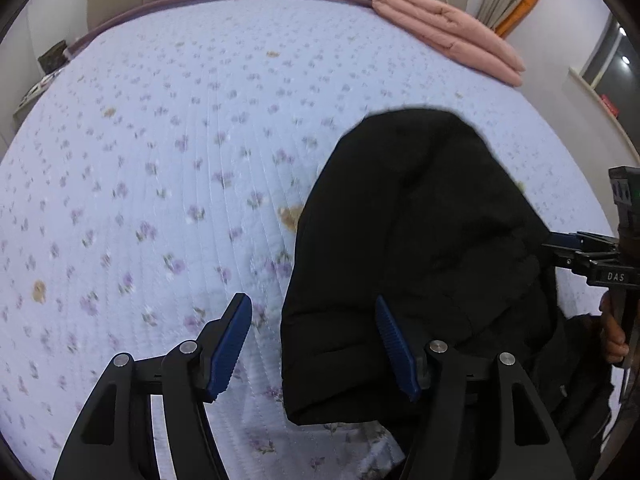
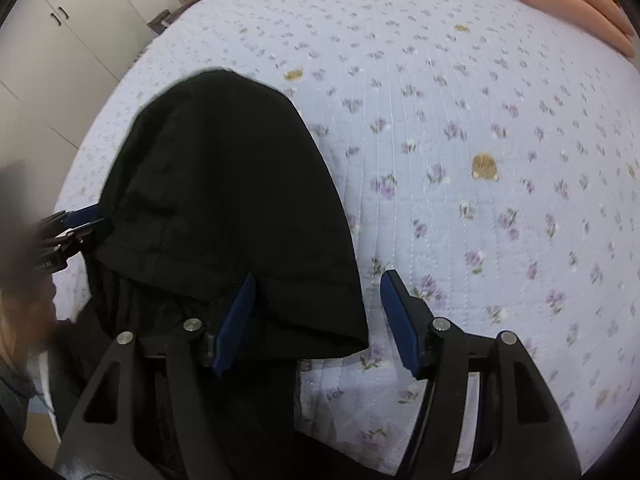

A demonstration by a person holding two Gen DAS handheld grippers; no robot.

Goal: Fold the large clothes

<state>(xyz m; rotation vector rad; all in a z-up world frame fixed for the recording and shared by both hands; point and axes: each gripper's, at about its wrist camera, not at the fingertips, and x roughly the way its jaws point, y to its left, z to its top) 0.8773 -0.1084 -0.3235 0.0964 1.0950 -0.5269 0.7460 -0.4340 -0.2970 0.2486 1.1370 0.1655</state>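
A black hooded garment (image 1: 412, 256) lies on the floral bedspread, its hood towards the bed's middle; it also shows in the right wrist view (image 2: 224, 200). My left gripper (image 1: 316, 340) is open above the garment's left edge, its right finger (image 1: 394, 344) over the cloth and its left over the bedspread. My right gripper (image 2: 316, 320) is open above the garment's right edge, its left finger (image 2: 236, 320) over the cloth. Each gripper shows at the other view's side edge, its tips at the garment's edge.
The light-blue floral bedspread (image 1: 160, 160) covers the whole bed. A folded pink quilt (image 1: 448, 36) lies at the far right corner by the headboard. White wardrobes (image 2: 52, 52) stand beyond the bed's left side.
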